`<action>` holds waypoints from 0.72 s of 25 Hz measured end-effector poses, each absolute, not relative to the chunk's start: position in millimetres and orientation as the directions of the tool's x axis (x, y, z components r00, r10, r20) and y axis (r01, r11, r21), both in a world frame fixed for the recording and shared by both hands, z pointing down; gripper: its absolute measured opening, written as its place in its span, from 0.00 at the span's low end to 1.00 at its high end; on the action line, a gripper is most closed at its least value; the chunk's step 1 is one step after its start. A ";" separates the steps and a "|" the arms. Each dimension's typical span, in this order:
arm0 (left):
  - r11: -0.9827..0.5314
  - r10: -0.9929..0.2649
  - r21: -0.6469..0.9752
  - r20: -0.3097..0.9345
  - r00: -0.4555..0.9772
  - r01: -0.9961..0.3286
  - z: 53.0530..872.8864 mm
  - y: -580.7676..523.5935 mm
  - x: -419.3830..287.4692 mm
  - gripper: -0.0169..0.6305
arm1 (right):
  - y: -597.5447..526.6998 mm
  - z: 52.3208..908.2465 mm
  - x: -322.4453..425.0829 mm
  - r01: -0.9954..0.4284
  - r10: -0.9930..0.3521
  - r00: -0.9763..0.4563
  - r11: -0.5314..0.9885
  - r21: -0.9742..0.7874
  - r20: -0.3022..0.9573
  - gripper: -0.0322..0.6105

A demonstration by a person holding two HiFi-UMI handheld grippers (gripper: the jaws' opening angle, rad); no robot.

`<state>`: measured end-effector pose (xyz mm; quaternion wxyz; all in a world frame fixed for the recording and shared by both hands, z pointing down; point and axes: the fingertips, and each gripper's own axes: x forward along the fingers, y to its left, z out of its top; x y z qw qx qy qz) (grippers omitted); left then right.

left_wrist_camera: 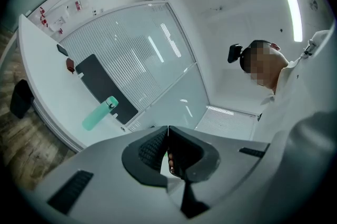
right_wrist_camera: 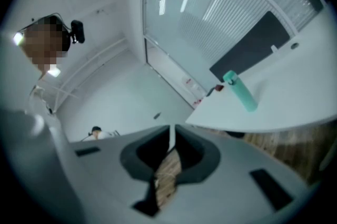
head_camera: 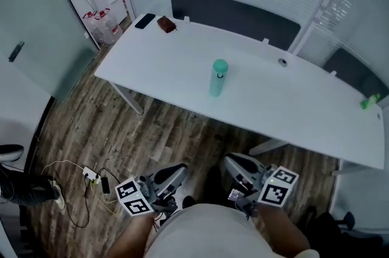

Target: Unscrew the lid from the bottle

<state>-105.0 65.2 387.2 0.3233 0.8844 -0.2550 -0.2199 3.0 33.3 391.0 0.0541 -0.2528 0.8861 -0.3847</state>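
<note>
A mint-green bottle [head_camera: 217,78] with its lid on stands upright near the middle of the long white table [head_camera: 304,105]. It also shows far off in the left gripper view as the bottle [left_wrist_camera: 99,114] and in the right gripper view as the bottle [right_wrist_camera: 240,91]. My left gripper [head_camera: 177,173] and right gripper [head_camera: 234,163] hang low in front of the person's body, over the wood floor and well short of the table. Both are shut with nothing between the jaws.
A black phone [head_camera: 144,20] and a small brown object [head_camera: 166,24] lie at the table's far left corner. A green item [head_camera: 369,101] sits at the far right edge. Dark chairs [head_camera: 234,16] stand behind the table. Cables and a power strip [head_camera: 91,176] lie on the floor at left.
</note>
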 end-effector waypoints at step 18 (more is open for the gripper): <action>-0.594 -0.653 0.678 -0.092 0.752 -0.433 412.6 -77.2 -32.9 0.12 | -108.1 417.5 62.8 -0.440 -0.459 -0.873 0.593 -0.675 0.166 0.09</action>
